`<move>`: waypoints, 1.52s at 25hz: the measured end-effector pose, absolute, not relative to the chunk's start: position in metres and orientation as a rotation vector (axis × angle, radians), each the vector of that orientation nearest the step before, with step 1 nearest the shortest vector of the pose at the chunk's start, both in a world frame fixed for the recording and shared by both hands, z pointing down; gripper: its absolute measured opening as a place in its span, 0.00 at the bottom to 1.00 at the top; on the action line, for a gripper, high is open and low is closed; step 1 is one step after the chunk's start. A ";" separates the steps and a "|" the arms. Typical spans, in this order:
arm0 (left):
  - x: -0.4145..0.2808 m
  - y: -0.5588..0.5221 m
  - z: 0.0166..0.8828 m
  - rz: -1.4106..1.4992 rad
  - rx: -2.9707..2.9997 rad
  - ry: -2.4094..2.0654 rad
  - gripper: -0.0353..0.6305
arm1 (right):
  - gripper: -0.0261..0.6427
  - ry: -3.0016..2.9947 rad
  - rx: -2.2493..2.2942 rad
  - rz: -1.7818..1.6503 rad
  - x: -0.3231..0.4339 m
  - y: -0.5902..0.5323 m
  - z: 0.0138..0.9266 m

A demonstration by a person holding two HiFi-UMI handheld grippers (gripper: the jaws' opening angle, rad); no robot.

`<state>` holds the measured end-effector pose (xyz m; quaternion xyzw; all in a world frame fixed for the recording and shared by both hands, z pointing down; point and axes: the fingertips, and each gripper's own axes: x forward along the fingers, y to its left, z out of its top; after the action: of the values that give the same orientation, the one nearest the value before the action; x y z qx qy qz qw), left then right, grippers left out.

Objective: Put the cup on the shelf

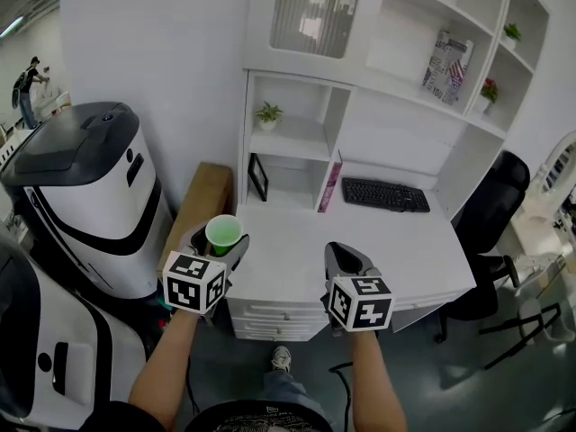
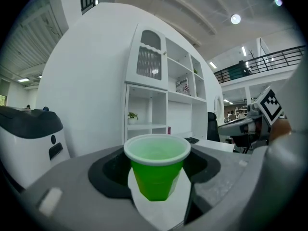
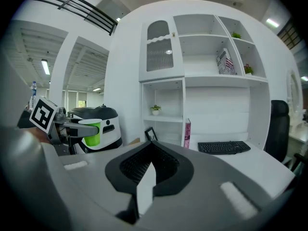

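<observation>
1. Green cup [image 1: 223, 234]: upright, open top, white rim. Held in the air in front of the desk's [image 1: 387, 241] front left corner, not on any shelf.
2. Left gripper [image 2: 157, 186]: jaws clamped on the cup's lower half, one on each side. The rim stands above them.
3. Right gripper [image 3: 147, 174]: jaws pressed together w/ nothing between. It's held level w/ the left one, a bit apart to its right, over the desk's front edge.
4. Each gripper is in a bare hand. Forearms come up from the bottom of the head view.
5. The desk is white, w/ drawers under its front edge. A black keyboard [image 1: 385, 194] lies near the back, right of center.
6. Shelf unit [image 1: 301, 138]: white, stands on the back of the desk against the wall, well beyond the cup.
7. Left column: a small potted plant [image 1: 267, 113] on the middle shelf, a black picture frame [image 1: 258, 176] below it, and a pink book [image 1: 329, 187] upright by the divider.
8. Up top is a cabinet door [image 1: 315, 7] w/ ribbed glass. The upper right shelves hold a magazine [image 1: 447, 66] and two more small plants.
9. Black office chair [image 1: 490, 205] sits at the desk's right end.
10. A big white and black machine [image 1: 90, 196] stands left of the desk, near the left gripper.
</observation>
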<state>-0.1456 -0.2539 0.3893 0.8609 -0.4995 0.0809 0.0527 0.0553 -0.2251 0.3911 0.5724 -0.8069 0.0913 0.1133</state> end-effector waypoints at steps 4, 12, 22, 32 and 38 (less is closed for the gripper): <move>-0.132 -0.287 0.386 0.253 2.616 -1.525 0.53 | 0.07 -2.376 1.667 0.269 0.066 -0.261 0.388; -0.103 -0.352 0.379 0.275 2.612 -1.534 0.53 | 0.07 -2.399 1.636 0.283 0.087 -0.330 0.383; -0.064 -0.419 0.391 0.303 2.610 -1.504 0.53 | 0.07 -2.416 1.585 0.291 0.106 -0.396 0.388; -0.017 -0.476 0.422 0.260 2.628 -1.421 0.53 | 0.07 -2.412 1.508 0.327 0.114 -0.433 0.411; -0.005 -0.508 0.452 0.298 2.614 -1.410 0.53 | 0.07 -2.409 1.461 0.353 0.112 -0.453 0.428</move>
<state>-0.0048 -0.5081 0.4515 0.8730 -0.4709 0.0995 0.0785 0.1116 -0.4527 0.4280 0.5086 -0.8388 0.1229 0.1504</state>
